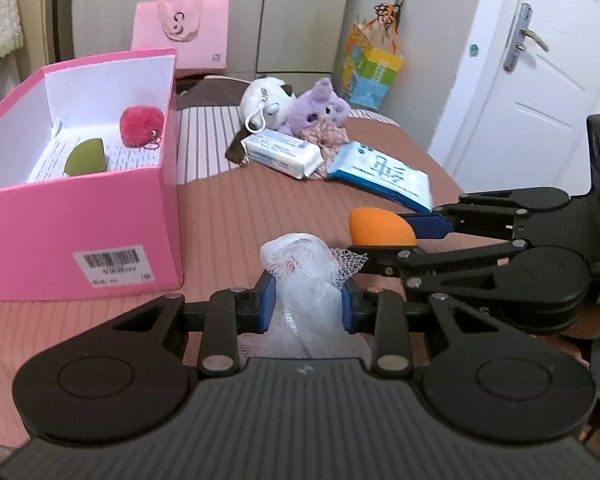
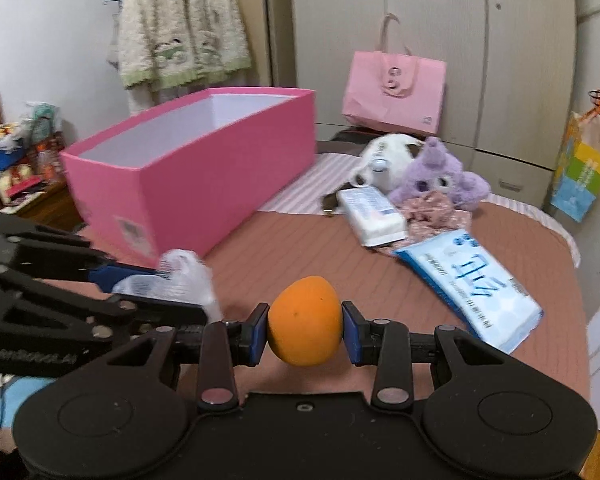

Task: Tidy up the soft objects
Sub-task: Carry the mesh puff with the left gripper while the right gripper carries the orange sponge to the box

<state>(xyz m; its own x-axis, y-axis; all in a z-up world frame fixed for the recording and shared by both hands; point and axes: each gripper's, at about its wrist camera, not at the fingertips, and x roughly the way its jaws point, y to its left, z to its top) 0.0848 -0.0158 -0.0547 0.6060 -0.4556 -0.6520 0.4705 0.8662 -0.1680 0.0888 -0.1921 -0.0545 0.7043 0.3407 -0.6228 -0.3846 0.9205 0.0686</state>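
The left tool (image 1: 306,300) is clamped on a white mesh puff (image 1: 300,276), its blue pads pinching the crumpled netting, which bulges above them. The right tool (image 2: 305,328) grips an orange sponge (image 2: 305,320), smooth and egg-shaped, squeezed between its blue pads. Both hover over the bed (image 1: 236,216), covered in a ribbed brownish-pink quilt, just beside the pink box (image 1: 80,232).

The box is stiff card, pink outside and white inside, with a barcode sticker (image 1: 114,266) on its near end; the print is too blurred to read. Inside it lie a fluffy red pompom (image 1: 140,126) with a small chain and a smooth green sponge (image 1: 86,158).

Further back on the bed sit a white plush (image 1: 262,100) and a furry purple plush (image 1: 320,106), touching each other. In front of them lie a white wipes pack (image 1: 284,152), a floral scrunchie (image 1: 320,136) and a flat blue-and-white pack (image 1: 380,176) with large blue characters I cannot read. A pink paper bag (image 1: 182,36) stands behind.
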